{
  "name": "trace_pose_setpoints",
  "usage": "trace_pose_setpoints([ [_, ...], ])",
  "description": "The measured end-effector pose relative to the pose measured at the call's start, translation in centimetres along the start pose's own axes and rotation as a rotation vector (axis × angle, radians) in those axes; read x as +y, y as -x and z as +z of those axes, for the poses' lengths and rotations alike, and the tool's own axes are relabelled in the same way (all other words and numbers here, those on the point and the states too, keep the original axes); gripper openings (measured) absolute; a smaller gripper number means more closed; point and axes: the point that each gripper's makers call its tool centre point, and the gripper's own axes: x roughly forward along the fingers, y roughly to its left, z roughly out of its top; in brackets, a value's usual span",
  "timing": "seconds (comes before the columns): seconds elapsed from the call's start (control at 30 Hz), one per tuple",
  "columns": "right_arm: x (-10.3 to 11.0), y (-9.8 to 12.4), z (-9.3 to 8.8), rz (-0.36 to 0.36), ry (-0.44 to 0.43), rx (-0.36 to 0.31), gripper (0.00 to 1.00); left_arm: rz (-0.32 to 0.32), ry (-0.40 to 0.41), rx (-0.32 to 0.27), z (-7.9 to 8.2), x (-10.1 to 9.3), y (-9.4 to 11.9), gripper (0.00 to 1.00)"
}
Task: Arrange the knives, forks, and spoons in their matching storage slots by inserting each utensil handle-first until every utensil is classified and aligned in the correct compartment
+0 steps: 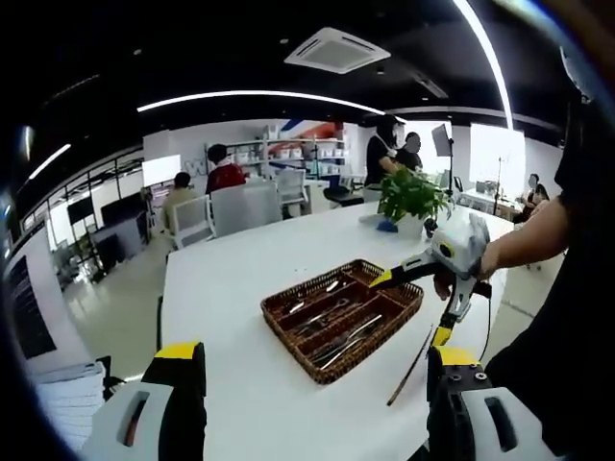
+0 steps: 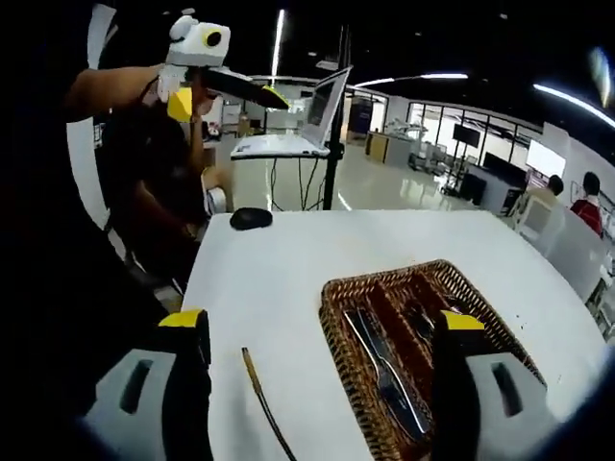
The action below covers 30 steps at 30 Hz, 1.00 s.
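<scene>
The wicker tray (image 1: 338,351) sits mid-worktop (image 1: 240,279), compartments holding cutlery (image 2: 384,370), their long axes running along the slots. A loose thin utensil (image 2: 261,399) lies on the worktop just beside the tray, roughly parallel to it. Your right gripper view adds a laptop (image 2: 293,130) and mouse (image 2: 251,218); your left gripper view adds a potted plant (image 1: 411,197). Your left gripper (image 1: 317,384) and right gripper (image 2: 322,360) both hover with jaws spread, holding nothing.
</scene>
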Motion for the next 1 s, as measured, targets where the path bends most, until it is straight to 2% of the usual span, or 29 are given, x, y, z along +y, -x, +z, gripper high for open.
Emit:
trace_pose_setpoints([
  [0.03, 0.5, -0.4, -0.9, 0.01, -0.021, 0.027, 0.96, -0.001, 0.0, 0.004, 0.0, 0.0, 0.0, 1.0],
  [0.1, 1.1, -0.9, -1.2, 0.016, -0.01, 0.008, 0.93, -0.004, 0.0, 0.007, -0.1, 0.2, 0.0, 1.0],
  [0.3, 2.5, -2.4, -3.7, 0.049, -0.016, 0.066, 0.88, 0.007, 0.008, 0.014, -0.4, 1.0, 0.6, 1.0],
  [0.4, 3.6, -3.1, -5.2, 0.101, -0.012, 0.112, 0.75, 0.01, 0.011, 0.024, -0.8, 1.1, 0.8, 1.0],
  [0.47, 3.8, -3.8, -6.0, 0.099, -0.003, 0.129, 0.75, 0.009, 0.015, 0.033, -1.2, 1.2, 0.9, 1.0],
  [0.73, 5.1, -5.3, -7.6, 0.159, 0.023, 0.155, 0.59, 0.017, 0.034, 0.039, -1.6, 1.4, 1.2, 1.0],
  [0.83, 5.6, -5.6, -8.1, 0.195, 0.046, 0.163, 0.46, 0.026, 0.041, 0.041, -1.9, 1.6, 1.5, 1.0],
  [1.0, 6.4, -6.1, -8.6, 0.248, 0.062, 0.166, 0.32, 0.042, 0.044, 0.049, -2.3, 2.3, 2.1, 1.0],
])
